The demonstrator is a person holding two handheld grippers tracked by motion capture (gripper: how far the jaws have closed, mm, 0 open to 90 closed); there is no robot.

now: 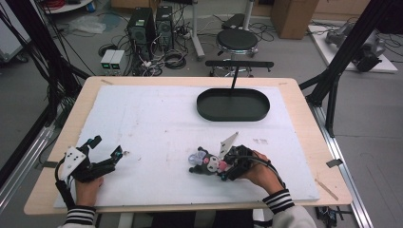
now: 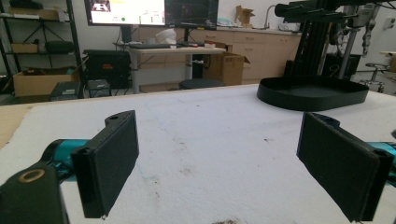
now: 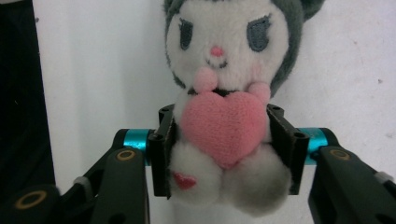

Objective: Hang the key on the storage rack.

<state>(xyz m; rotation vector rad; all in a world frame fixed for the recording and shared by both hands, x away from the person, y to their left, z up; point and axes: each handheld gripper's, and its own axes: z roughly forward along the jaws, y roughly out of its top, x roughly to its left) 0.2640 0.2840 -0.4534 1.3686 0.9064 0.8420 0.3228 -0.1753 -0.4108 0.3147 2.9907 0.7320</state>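
Right hand-held gripper (image 3: 224,154) clamps plush toy (image 3: 224,70) btwn jaws, on white mat (image 1: 157,128).

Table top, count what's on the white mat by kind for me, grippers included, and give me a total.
Plush toy: 1
Black oval tray: 1
Hand-held grippers: 2, the left gripper open with nothing between its jaws, the right gripper closed on the plush toy
Total: 4
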